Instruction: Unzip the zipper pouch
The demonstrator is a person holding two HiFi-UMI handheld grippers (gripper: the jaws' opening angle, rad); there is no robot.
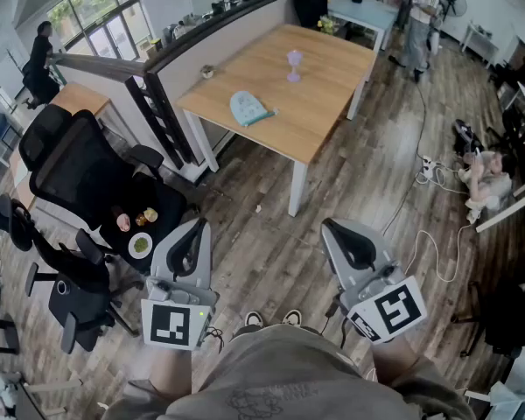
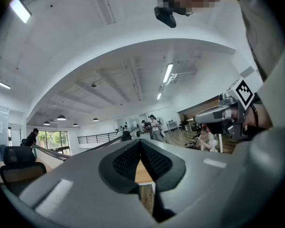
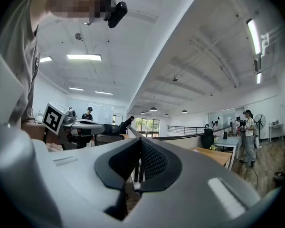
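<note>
The light-blue zipper pouch (image 1: 249, 108) lies flat on a wooden table (image 1: 315, 103), far ahead of both grippers. My left gripper (image 1: 196, 227) and right gripper (image 1: 329, 227) are held side by side, level, over the wood floor well short of the table. In the left gripper view the left gripper (image 2: 140, 142) has its jaws together with nothing between them, and the table's edge shows just past the tips. The right gripper (image 3: 138, 141) looks the same in its own view, shut and empty. The pouch is in neither gripper view.
A small purple object (image 1: 294, 66) and a small round item (image 1: 207, 72) also stand on the table. Black office chairs (image 1: 79, 173) crowd the left, one bearing a plate and cups (image 1: 140, 244). A dark partition (image 1: 219, 24) runs behind. A person sits on the floor (image 1: 481, 180) among cables at the right.
</note>
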